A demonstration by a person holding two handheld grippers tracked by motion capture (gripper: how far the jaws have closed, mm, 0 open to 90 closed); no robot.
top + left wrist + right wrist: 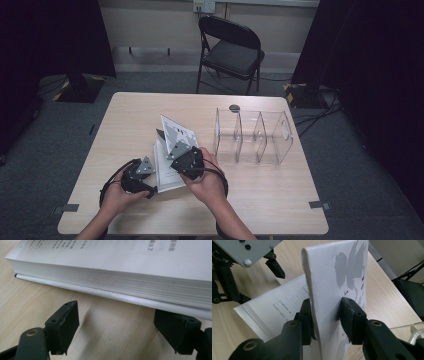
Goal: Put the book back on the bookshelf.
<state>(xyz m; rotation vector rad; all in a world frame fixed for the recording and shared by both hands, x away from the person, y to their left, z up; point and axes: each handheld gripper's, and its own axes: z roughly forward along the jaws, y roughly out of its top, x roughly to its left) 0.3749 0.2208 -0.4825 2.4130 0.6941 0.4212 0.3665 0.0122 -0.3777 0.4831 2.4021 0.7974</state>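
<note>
A white paperback book (166, 176) lies on the wooden table (260, 190) in front of the person. Its front cover (178, 132) stands lifted off the page block. My right gripper (177, 151) is shut on that cover; in the right gripper view the cover (337, 272) rises between the two pads of the gripper (325, 312). My left gripper (151, 189) rests low at the book's left side, open. In the left gripper view its jaws (117, 322) stand wide apart with only bare table between them, just short of the page edges (112, 282).
A clear acrylic rack with upright dividers (252, 135) stands right of the book. Behind it a small dark round object (234, 107) lies on the table. A black folding chair (232, 50) stands beyond the far table edge.
</note>
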